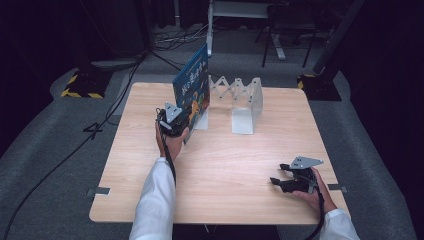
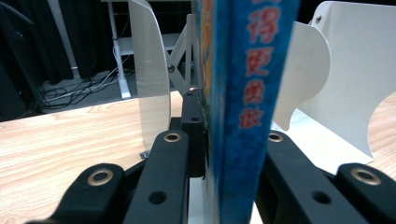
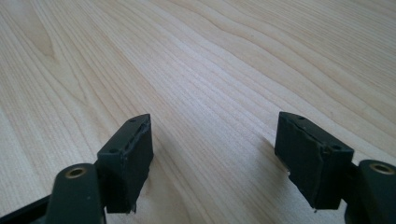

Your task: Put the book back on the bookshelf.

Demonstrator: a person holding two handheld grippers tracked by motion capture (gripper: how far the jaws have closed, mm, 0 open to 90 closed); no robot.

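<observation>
Nearest to us, at the front right of the pale wooden worktop (image 1: 220,170), we see the right tongs (image 1: 278,181) held low in the person's right hand (image 1: 312,192). In the right gripper view its two black jaws stand wide apart with bare wood grain between them, gripping nothing; whether they rest on the surface we cannot tell.

Farther in, left of centre, the left hand (image 1: 172,141) holds the left tongs (image 1: 188,119) up against a blue book (image 1: 192,86). In the left gripper view we see that book (image 2: 243,93) spine-on, upright, with red characters running down the spine, and the jaws pinch it from both sides, one black pad pressed to each cover.

The book stands on its lower edge near the middle of the worktop, leaning slightly, at the left end of a white expanding book rack (image 1: 245,102). In the left gripper view one white divider (image 2: 149,79) rises just left of the book and another curved one (image 2: 303,74) just right of it.

Beyond the worktop lie grey carpet (image 1: 55,150) and dark cables (image 1: 170,40).
</observation>
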